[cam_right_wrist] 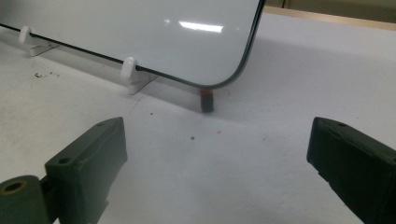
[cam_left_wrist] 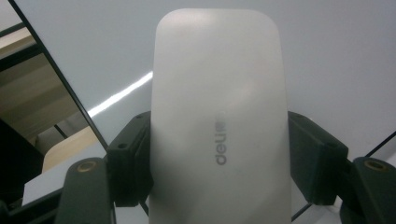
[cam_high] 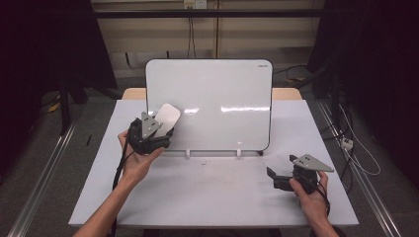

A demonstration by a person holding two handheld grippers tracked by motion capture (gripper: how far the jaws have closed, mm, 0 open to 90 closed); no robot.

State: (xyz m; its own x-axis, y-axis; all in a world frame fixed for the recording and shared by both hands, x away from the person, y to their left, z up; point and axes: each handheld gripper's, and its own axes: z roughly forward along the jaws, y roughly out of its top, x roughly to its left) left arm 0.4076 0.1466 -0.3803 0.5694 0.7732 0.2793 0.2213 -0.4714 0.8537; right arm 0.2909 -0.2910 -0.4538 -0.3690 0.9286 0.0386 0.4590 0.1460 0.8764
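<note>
Eraser [cam_left_wrist: 219, 121] between left tongs [cam_left_wrist: 219, 163]

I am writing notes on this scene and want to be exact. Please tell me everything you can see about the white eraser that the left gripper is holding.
The white eraser is a flat, oblong block with rounded corners and a smooth, matte, plastic-looking back. Grey "deli" lettering runs along its length. The left gripper is shut on it, black jaws pressing both long sides near its lower half, so the top end sticks out free. It is held tilted, in front of the lower left part of the upright whiteboard. Whether it touches the board I cannot tell.
</note>
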